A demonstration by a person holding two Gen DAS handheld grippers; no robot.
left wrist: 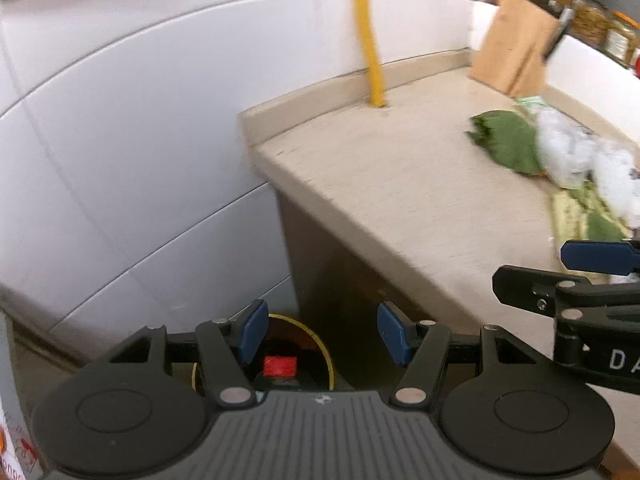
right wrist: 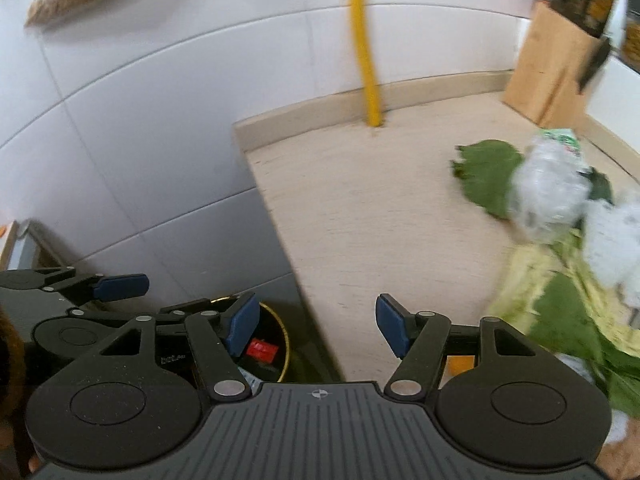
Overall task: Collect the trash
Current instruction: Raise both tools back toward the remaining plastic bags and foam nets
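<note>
While both tilt down | left gripper (left wrist: 318,334) released, empty | right gripper (right wrist: 316,326) released, empty | bin (right wrist: 276,344) beneath jaws

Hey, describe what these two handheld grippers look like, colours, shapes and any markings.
The left gripper and right gripper match: matte black linkage arms with silver pivot pins, two round black discs at the base, a ribbed grey-black centre plate with a small crosshair mark, and flat blue pads on the fingertips. In the left wrist view, white letters "DA" show on the right gripper's body.
</note>
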